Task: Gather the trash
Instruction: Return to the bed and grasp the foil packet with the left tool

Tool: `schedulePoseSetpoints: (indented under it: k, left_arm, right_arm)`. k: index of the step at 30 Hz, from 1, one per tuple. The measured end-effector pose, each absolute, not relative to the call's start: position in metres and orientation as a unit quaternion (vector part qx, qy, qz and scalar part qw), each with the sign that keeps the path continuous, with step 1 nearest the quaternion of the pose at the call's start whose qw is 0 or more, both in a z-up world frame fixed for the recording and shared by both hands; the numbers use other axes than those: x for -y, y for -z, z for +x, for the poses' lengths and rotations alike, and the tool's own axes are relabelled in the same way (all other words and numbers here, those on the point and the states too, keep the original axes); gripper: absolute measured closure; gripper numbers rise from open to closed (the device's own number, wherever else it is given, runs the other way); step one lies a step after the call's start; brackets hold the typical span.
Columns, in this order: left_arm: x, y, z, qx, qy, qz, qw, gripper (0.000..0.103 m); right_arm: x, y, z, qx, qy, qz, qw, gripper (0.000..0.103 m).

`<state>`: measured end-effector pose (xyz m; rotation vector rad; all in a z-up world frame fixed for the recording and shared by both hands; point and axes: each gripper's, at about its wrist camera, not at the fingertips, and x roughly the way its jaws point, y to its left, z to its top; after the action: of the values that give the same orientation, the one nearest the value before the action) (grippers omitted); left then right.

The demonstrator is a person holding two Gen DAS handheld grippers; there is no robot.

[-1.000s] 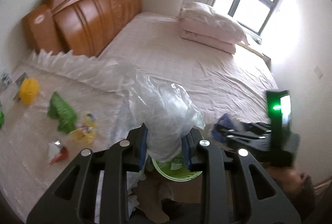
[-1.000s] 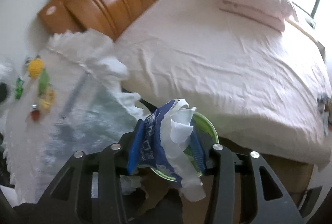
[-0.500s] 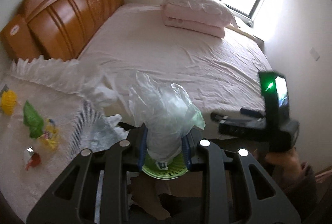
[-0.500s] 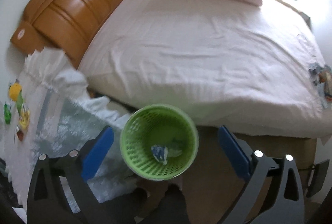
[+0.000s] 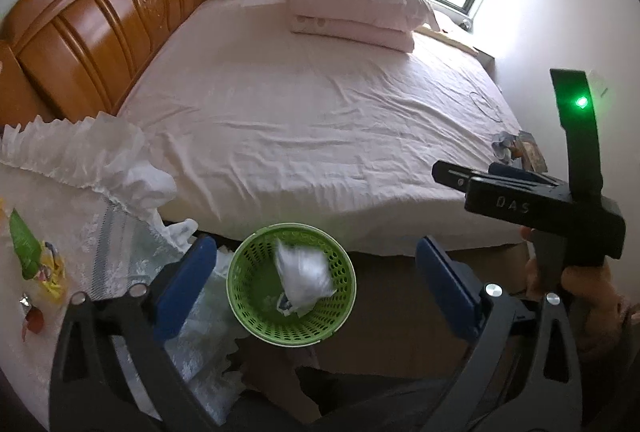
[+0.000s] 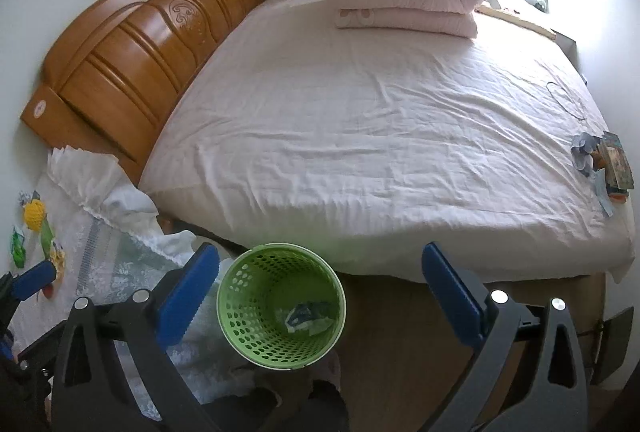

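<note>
The left gripper (image 5: pixel 316 286) hung over the green bin (image 5: pixel 291 284), and its blue fingers (image 5: pixel 186 286) were opening wide with nothing pinched between them. A clear plastic bag (image 5: pixel 304 274) was just inside the bin's mouth, blurry, with its long side running from the top rim down toward the bottom. A small scrap (image 5: pixel 285 306) peeked out under it. The right gripper (image 6: pixel 320 296) was also above the bin (image 6: pixel 280 306), and its fingers (image 6: pixel 188 290) stood wide apart and held nothing. In the right wrist view, a crumpled blue and white wrapper (image 6: pixel 308 316) lay flat on the bottom of the bin; I could not tell which way it pointed. The bin stood upright on the floor, close to the side of the bed (image 6: pixel 380 128), with its open top facing up. To the left of the bin was a desk (image 6: pixel 104 264) with a lacy white cloth. More trash sat on that cloth: a green packet (image 5: pixel 24 242) lying with its long side pointing away from the camera, a yellow wrapper (image 5: pixel 50 274), and a small red bit (image 5: pixel 34 320). A yellow ball (image 6: pixel 34 214) lay farther back on the cloth. At the far right edge of the bed lay a little heap of papers (image 6: pixel 604 162). A hand (image 5: pixel 572 286) held the right gripper's handle in the left wrist view.
</note>
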<state>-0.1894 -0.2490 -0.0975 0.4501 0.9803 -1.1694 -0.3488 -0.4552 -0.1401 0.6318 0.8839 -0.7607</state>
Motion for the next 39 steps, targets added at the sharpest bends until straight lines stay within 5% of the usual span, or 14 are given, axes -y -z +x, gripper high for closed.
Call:
schedulePoseSetpoints:
  k: [13,27,39]
  left_arm:
    - [0.206,0.083,-0.153,-0.444,0.480,0.147,0.742,0.008]
    - [0.048,0.046,-0.078,-0.400,0.311,0.105,0.856,0.008]
    - [-0.041,0.067,-0.039,-0.434,0.222,0.065,0.871,0.008]
  right_arm:
    - [0.422,0.136,-0.315,-0.425,0.338,0.265,0.797,0.003]
    - [0.306,0.073,-0.203,-0.363,0.198,0.182,0.892,0.003]
    - [0.226,0.082,-0.128,-0.400,0.099,0.143,0.900,0.003]
